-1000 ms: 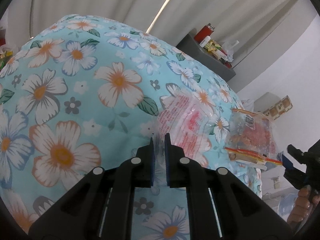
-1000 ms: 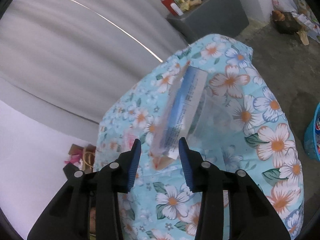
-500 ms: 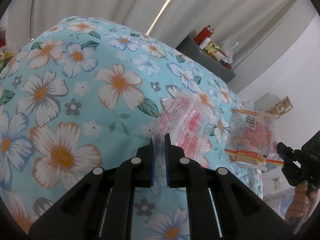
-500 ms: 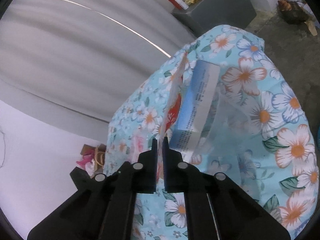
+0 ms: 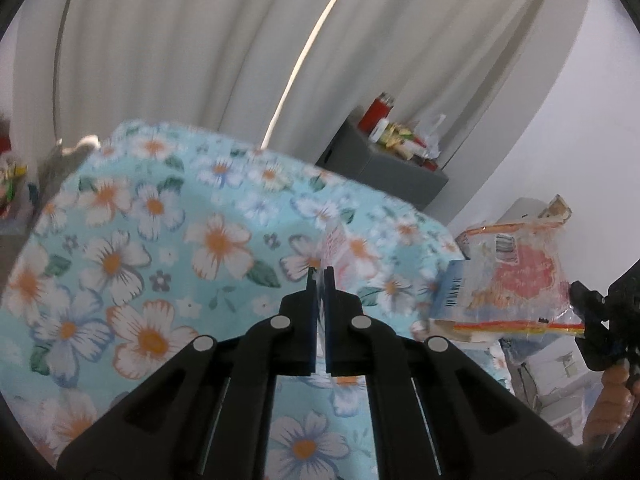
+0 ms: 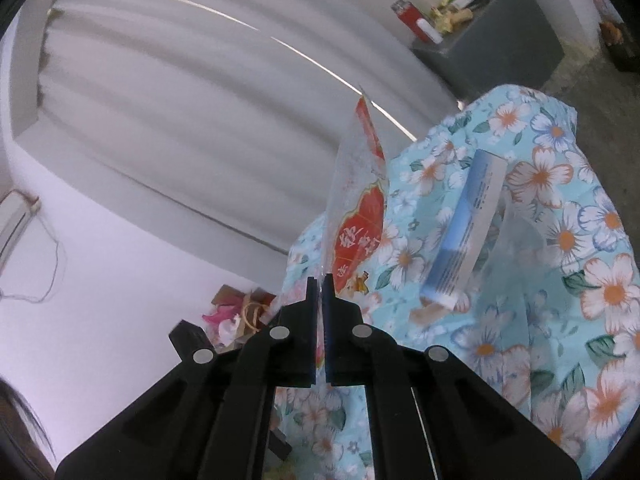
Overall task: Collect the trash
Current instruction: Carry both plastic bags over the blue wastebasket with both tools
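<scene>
2 grippers, left gripper (image 5: 319,276) & right gripper (image 6: 319,282), each pinch 1 clear wrapper (image 5: 340,246) (image 6: 358,208) over floral bedspread (image 5: 132,240), w/ grey curtain (image 5: 200,40) behind.

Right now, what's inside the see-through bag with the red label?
Through the clear bag a blue and white box shows, with something pale at its lower end. The red label hides the rest, so more may be inside.

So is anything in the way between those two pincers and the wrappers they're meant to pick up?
No. The left gripper is already shut on the clear red-printed wrapper, and the right gripper is shut on the clear snack bag. Both hang above the flowered cloth. No bin shows in either view.
</scene>
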A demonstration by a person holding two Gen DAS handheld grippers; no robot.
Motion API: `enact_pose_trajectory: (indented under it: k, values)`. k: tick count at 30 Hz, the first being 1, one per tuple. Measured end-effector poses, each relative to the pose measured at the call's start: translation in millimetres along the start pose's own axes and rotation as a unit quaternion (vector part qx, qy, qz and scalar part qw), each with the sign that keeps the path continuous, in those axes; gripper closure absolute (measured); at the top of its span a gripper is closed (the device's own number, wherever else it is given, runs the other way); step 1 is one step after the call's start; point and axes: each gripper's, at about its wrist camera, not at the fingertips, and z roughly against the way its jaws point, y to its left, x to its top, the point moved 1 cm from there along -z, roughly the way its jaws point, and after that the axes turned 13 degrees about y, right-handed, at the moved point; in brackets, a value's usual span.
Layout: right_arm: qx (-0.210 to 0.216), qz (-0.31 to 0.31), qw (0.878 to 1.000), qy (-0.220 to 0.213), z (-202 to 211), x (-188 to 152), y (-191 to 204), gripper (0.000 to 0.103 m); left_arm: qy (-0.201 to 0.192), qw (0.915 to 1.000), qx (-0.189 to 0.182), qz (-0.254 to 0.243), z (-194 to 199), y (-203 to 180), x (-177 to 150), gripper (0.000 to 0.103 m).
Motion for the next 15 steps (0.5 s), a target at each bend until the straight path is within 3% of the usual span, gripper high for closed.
enact_pose_trajectory:
  k: [9, 15]
  values:
    - [-0.009, 0.033, 0.999, -0.017, 53.1, -60.8, 12.7, 0.100, -0.038, 0.9969, 0.009, -0.068, 52.1, -41.5, -23.3, 0.103]
    - [-0.023, 0.004, 0.999, -0.041, 85.8, -117.9, -9.3, 0.100, -0.050, 0.9903, 0.014, -0.129, 79.8, -76.7, -63.0, 0.103]
